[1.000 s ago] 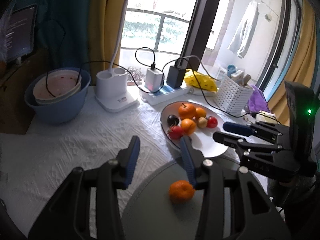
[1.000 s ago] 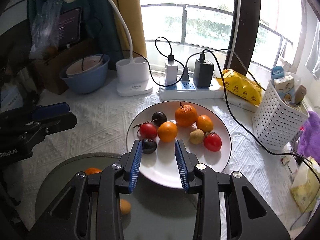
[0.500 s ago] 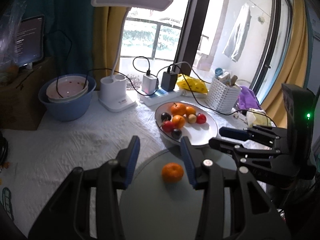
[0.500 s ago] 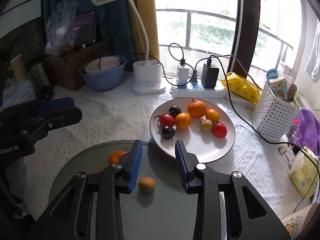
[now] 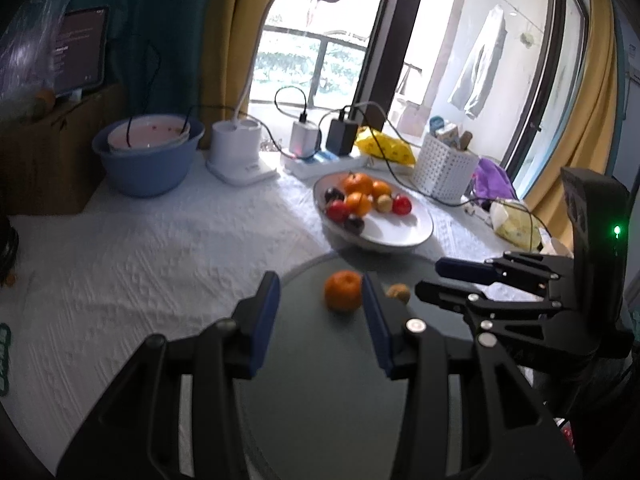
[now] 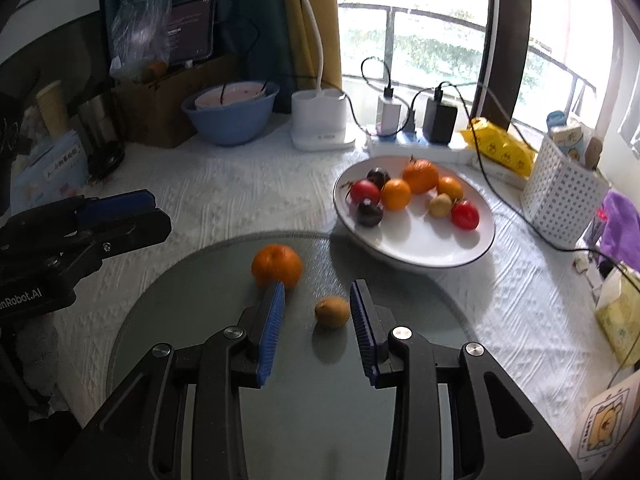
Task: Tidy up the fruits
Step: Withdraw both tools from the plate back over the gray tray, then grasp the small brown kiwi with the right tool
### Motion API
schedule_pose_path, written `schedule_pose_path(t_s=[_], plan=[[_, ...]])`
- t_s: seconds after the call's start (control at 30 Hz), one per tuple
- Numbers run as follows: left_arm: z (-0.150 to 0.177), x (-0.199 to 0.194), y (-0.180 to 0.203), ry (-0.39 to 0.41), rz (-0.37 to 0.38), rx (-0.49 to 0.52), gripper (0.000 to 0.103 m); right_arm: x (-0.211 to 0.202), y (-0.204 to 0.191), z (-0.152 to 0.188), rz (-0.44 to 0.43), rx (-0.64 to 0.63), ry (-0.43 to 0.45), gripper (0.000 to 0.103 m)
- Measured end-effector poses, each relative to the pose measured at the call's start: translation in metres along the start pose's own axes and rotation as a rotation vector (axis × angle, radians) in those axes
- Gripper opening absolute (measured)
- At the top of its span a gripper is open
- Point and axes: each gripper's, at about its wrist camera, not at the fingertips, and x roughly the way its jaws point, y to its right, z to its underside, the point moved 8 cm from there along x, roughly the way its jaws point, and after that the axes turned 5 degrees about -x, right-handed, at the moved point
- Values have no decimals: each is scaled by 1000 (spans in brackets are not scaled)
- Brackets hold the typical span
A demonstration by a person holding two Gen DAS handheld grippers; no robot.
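On a round grey glass board (image 6: 192,320) near the front of the worktop (image 6: 240,192), an orange tangerine (image 6: 276,266) and a small brown kiwi-like fruit (image 6: 331,311) are lying close together but apart. Right tongs (image 6: 318,312) are hanging over the board with jaws partly apart and gripping nothing, the brown fruit sitting between the blue pads (image 6: 362,328) in view without touching either. Left tongs (image 5: 318,312) are hovering likewise, jaws partly apart and empty, the tangerine (image 5: 343,290) showing just beside the right-hand pad; each tool is appearing at the edge of the other's view.

Beyond the board's far rim, a white plate (image 6: 440,252) is sitting almost against it, carrying oranges, red and dark fruits crowded toward its far side, its near half lying bare. Left of the plate, the white textured cloth is stretching open toward a blue bowl (image 6: 232,124) and a white lamp base (image 6: 318,120). Along the window edge, a power strip (image 6: 416,146) with chargers, a yellow bag (image 6: 500,148) and a white perforated basket (image 6: 564,196) are lining up, with a black cable trailing past the plate's right rim.
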Motion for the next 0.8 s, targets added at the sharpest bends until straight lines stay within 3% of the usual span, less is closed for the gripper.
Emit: schedule_pose_path(t_s=[0.67,0.7,0.73,0.8], plan=[[25,47,-7,-119,-12,-22,45,52,11,25,-31,30,-100,36],[25,48,-6,-122,-12,-20,46,53,11,25,-35,25,-101,35],[25,50,-5,-128,-13,-17,46,53,12,25,-38,25,-100,28],[24,54,-3,-135,-14,-10,48,53,13,23,-45,30,-91,28]])
